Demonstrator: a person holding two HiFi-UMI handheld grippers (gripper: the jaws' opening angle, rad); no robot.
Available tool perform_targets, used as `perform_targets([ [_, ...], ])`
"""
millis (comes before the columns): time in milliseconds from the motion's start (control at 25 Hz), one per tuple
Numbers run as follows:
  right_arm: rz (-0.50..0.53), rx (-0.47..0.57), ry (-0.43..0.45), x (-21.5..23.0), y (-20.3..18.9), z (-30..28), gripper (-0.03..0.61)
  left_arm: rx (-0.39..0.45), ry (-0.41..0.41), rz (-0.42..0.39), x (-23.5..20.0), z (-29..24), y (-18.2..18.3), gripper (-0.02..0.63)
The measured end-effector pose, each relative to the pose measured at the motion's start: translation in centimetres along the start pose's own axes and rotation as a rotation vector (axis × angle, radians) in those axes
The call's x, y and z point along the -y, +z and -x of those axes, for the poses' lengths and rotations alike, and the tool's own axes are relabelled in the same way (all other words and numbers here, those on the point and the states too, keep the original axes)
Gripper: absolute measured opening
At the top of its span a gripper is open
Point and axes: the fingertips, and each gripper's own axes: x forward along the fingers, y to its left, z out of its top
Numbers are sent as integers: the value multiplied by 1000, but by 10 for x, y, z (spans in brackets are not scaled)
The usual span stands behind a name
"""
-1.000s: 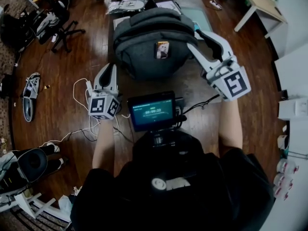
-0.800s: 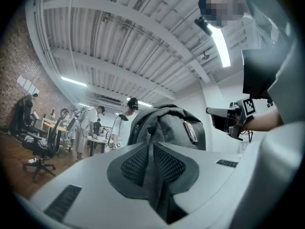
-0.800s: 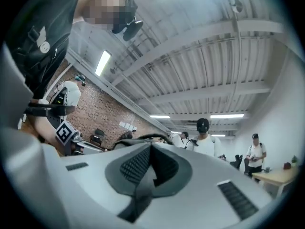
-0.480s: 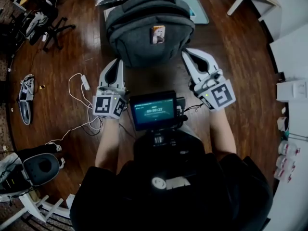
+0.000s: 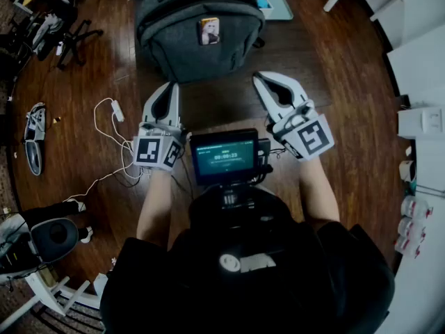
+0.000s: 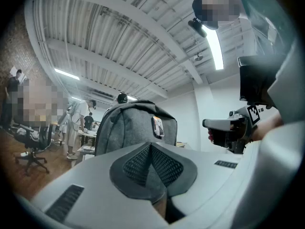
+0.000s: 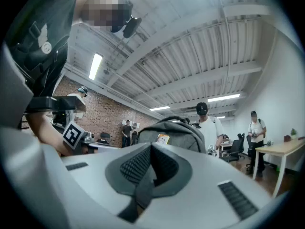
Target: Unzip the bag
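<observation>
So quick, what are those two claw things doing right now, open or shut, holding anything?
Left gripper: shut, holding nothing.
Right gripper: shut, holding nothing.
The backpack stands just ahead of both.

Open-plan office or lab workspace, loft type, one undivided room. Dark brown wooden plank floor [image 5: 90, 75]; white ribbed metal ceiling [image 6: 119, 42] on exposed beams, with long fluorescent strip lights [image 6: 215, 49]; red brick wall [image 7: 101, 112]; plain white painted wall [image 6: 202, 113]. Black swivel office chairs [image 6: 32, 140]; pale wooden desk on white legs [image 7: 282, 150]. Loose white cables [image 5: 118, 111] on floor. Several standing people [image 7: 206, 127] among desks in background.
</observation>
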Motion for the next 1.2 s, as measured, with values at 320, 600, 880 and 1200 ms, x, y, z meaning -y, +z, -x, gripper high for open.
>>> perform_targets([
  [320, -82, 37, 34, -30, -3, 87, 23, -29, 13, -15, 84, 44, -14, 2],
  [600, -155, 43, 60, -23, -23, 92, 23, -47, 47, 3, 100, 44, -25, 2],
  [880, -142, 68, 81, -61, 11, 147, 23, 24, 57, -38, 164, 95, 20, 2],
  [1200, -144, 65, 74, -66, 21, 138, 23, 48, 61, -70, 160, 100, 41, 2],
])
